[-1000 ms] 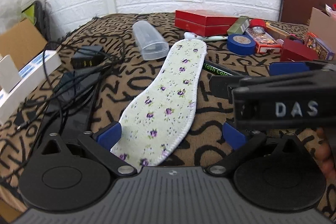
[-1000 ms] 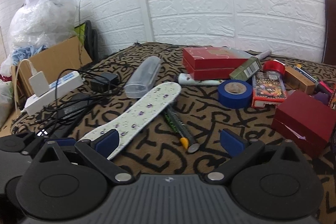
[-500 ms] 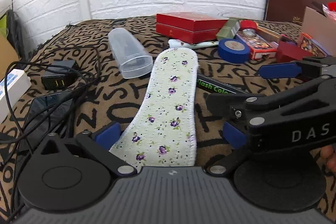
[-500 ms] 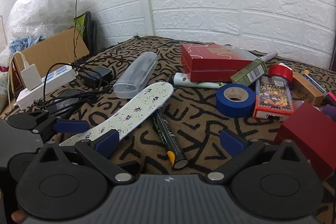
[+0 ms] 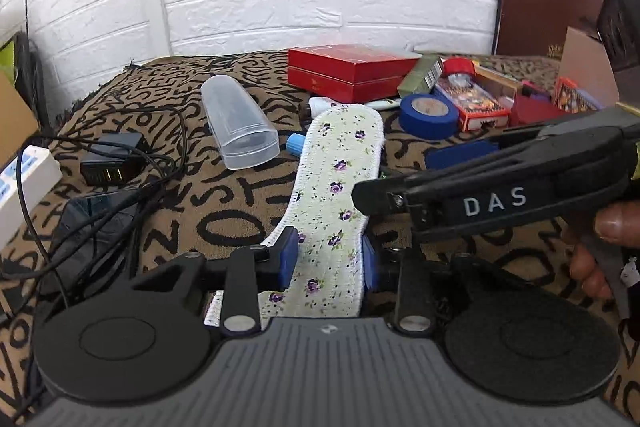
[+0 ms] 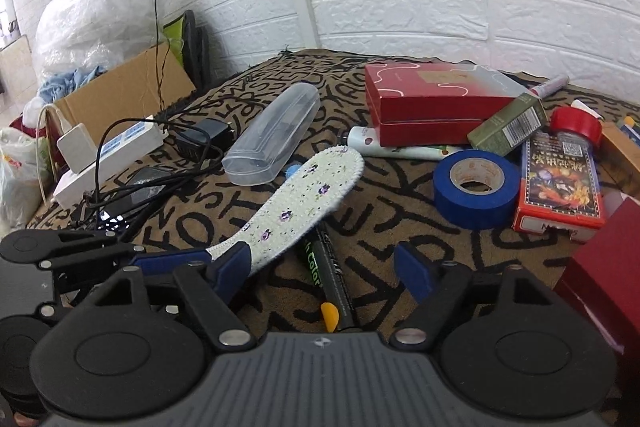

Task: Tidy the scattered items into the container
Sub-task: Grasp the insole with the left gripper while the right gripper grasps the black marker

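A floral insole (image 5: 340, 187) lies lengthwise on the patterned cloth (image 5: 224, 227). My left gripper (image 5: 329, 261) is closing, and its blue pads (image 5: 289, 259) press the insole's heel end from both sides. In the right wrist view the insole (image 6: 304, 191) rises slightly at that end, with the left gripper (image 6: 168, 261) at the lower left. My right gripper (image 6: 324, 269) is closing too. A black marker (image 6: 326, 267) lies between its fingers (image 6: 412, 271), untouched. The right gripper's black body (image 5: 480, 203) crosses the left wrist view.
Nearby lie a clear plastic case (image 6: 272, 135), blue tape roll (image 6: 476, 187), red boxes (image 6: 432, 99), a card pack (image 6: 556, 183) and a tube (image 6: 400, 147). Cables, a charger (image 5: 110, 167) and a power strip (image 6: 108, 155) sit at the left. A cardboard box (image 6: 120, 95) stands beyond the cloth's left edge.
The left jaws have come in from wide apart onto the insole's edges. The right jaws have narrowed around the marker, and the right gripper has crept forward.
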Available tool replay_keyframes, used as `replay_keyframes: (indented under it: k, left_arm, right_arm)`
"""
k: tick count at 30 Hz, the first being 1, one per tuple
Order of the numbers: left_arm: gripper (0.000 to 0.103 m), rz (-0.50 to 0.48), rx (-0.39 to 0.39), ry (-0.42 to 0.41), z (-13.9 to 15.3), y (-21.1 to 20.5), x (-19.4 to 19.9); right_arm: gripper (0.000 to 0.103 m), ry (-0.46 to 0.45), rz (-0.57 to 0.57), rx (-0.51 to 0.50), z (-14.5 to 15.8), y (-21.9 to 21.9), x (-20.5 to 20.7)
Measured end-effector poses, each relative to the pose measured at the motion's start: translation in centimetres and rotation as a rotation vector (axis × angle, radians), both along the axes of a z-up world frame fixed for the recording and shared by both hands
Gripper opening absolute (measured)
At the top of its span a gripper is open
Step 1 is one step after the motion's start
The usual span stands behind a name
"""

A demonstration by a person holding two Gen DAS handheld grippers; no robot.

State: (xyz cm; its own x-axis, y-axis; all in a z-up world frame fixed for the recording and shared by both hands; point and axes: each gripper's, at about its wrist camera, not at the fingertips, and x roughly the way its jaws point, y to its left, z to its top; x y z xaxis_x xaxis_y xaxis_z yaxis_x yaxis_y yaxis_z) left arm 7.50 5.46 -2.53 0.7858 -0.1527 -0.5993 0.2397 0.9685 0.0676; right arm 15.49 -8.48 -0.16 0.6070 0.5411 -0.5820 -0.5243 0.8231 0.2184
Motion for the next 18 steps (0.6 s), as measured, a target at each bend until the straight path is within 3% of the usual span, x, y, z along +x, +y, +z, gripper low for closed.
replay_keyframes:
  k: [2, 5, 6, 7, 9, 11, 14, 18]
  left_arm:
    - [0.059, 0.009, 0.07, -0.03, -0.3, -0.5, -0.1]
    - [0.068, 0.035, 0.057, -0.022, -0.5, 0.3, 0.4]
    - [0.068, 0.045, 0.041, -0.007, -0.4, 0.6, 0.7]
    - [0.067, 0.045, 0.043, -0.001, -0.4, 0.6, 0.8]
    - [0.058, 0.028, 0.061, -0.009, -0.4, 0.2, 0.6]
    - [0.037, -0.004, 0.081, -0.022, -0.3, -0.3, 0.1]
    - [0.032, -0.013, 0.107, -0.028, -0.3, -0.7, -0.3]
    - [0.031, -0.01, 0.081, -0.014, -0.3, 0.0, -0.3]
  right_arm:
    - [0.077, 0.001, 0.017, -0.023, 0.1, 0.0, 0.0]
    - [0.077, -0.006, 0.009, -0.034, -0.1, -0.4, -0.1]
    - [0.086, -0.026, 0.002, -0.062, -0.2, -0.2, -0.3]
    - [0.095, -0.052, -0.021, -0.091, -0.4, 0.0, -0.6]
    - [0.103, -0.05, -0.075, -0.115, -0.6, 0.2, -0.5]
    - [0.103, -0.053, -0.078, -0.114, -0.8, 0.3, -0.5]
    - [0.103, -0.03, -0.062, -0.144, -0.7, 0.6, -0.3]
    - [0.103, 0.005, -0.048, -0.201, -0.4, 1.3, 0.2]
